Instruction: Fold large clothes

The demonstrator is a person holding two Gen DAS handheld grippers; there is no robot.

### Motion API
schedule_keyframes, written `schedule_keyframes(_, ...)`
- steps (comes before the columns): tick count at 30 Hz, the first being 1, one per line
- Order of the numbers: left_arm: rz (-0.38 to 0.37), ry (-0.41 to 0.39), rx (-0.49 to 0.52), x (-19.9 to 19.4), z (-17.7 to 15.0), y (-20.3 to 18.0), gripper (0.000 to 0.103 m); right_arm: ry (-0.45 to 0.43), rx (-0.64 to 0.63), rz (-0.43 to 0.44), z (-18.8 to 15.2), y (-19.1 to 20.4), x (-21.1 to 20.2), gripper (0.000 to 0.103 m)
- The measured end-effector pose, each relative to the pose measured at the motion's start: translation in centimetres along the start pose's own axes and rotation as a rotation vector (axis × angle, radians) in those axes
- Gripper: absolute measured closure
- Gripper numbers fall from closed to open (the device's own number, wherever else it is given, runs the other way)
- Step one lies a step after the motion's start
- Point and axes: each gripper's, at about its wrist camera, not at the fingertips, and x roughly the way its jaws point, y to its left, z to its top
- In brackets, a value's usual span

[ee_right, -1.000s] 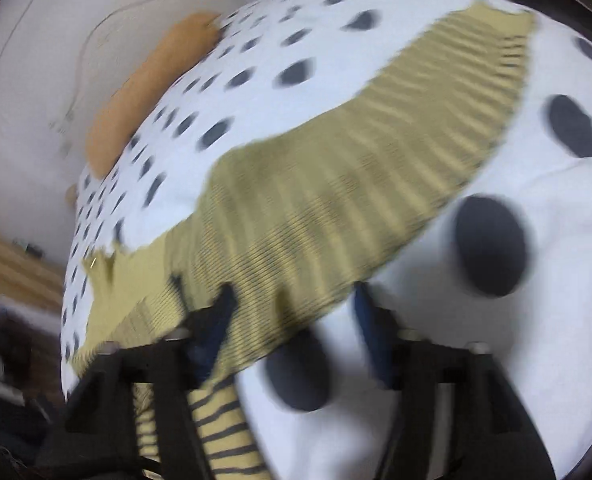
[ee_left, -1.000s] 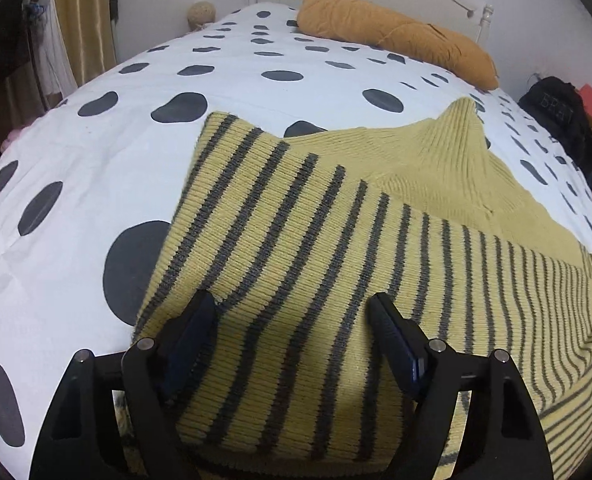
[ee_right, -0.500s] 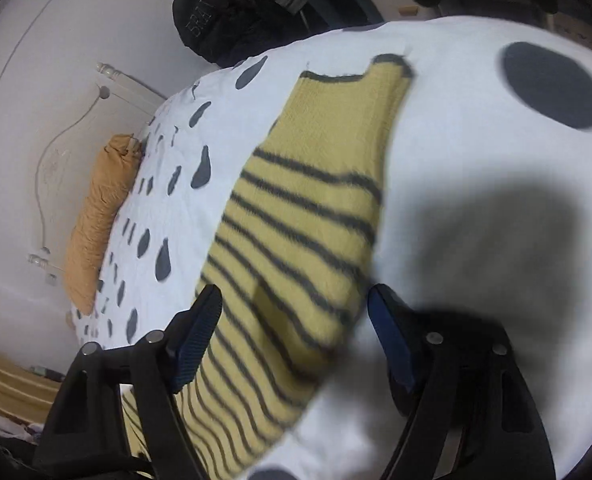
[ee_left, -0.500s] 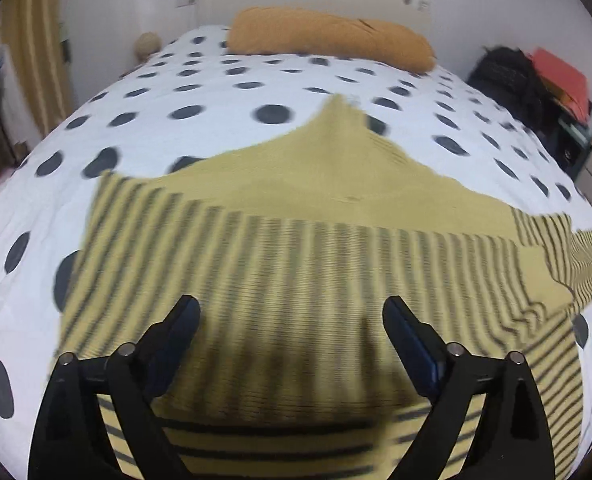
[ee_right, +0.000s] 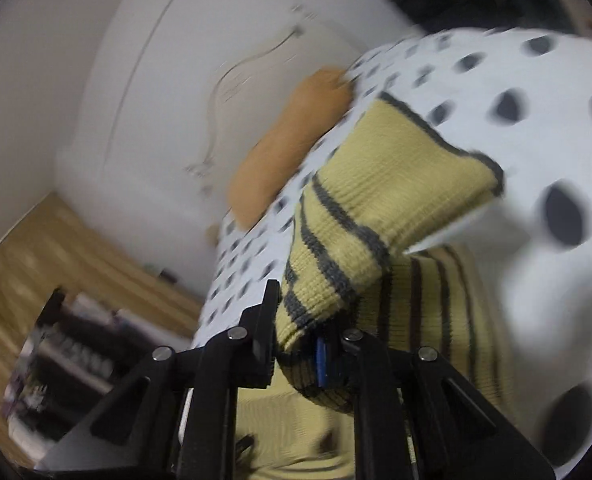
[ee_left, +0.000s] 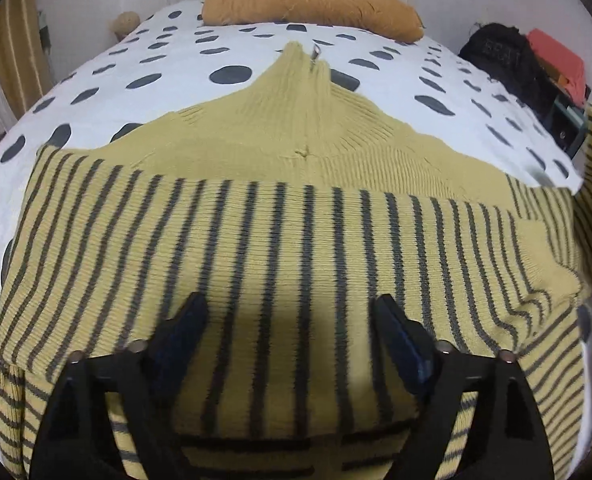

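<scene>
Nearest, the right tool (ee_right: 300, 336) was closing, pinching the sweater's sleeve (ee_right: 376, 208) and lifting it, while the left tool (ee_left: 292, 340) hovered spread above the striped sweater (ee_left: 280, 240) lying flat on the dotted bed (ee_left: 168, 64). Probably the sleeve-folding step was in hand; next, that sleeve needed carrying inward across the body.

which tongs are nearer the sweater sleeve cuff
Right. The right tongs are closing on the sleeve just below its cuff; the left tongs hover open over the sweater body.
</scene>
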Motion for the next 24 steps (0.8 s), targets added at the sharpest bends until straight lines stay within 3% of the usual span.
schedule_keyframes(6, 0.042, -0.015, -0.123, -2.6, -0.4, 8.5, 0.027, 0.287, -0.036, 0.247, -12.8, 12.0, 11.6, 0.088)
schedule_keyframes(9, 0.06, -0.038, -0.183, -4.1, -0.9, 13.1, 0.027, 0.399, -0.039, 0.313, -18.8, 15.6, 16.6, 0.088)
schedule_keyframes(12, 0.002, -0.064, -0.244, -5.6, -1.3, 16.6, 0.029, 0.483, 0.012, 0.304, -23.6, 16.6, 21.7, 0.088)
schedule_keyframes(15, 0.039, -0.082, -0.289, -6.8, -1.5, 18.9, 0.026, 0.575, 0.115, 0.32, -26.8, 15.2, 25.6, 0.088)
schedule_keyframes(19, -0.053, -0.061, -0.342, -6.4, -1.7, 20.9, 0.026, 0.695, 0.062, 0.151, -31.2, 13.1, 27.3, 0.093)
schedule_keyframes(20, -0.066, -0.056, -0.349, -6.3, -1.7, 21.1, 0.025, 0.687, 0.042, 0.154, -30.9, 13.6, 27.0, 0.093)
schedule_keyframes(21, -0.072, -0.056, -0.354, -6.3, -1.8, 21.1, 0.024, 0.68, 0.034, 0.156, -30.4, 13.7, 26.3, 0.088)
schedule_keyframes(23, -0.105, -0.054, -0.363, -6.4, -2.0, 21.0, 0.022, 0.648, 0.007, 0.148, -28.8, 14.6, 24.4, 0.066)
schedule_keyframes(24, -0.144, -0.05, -0.376, -6.5, -2.1, 21.0, 0.022, 0.623, -0.007, 0.139, -27.8, 14.8, 23.1, 0.045)
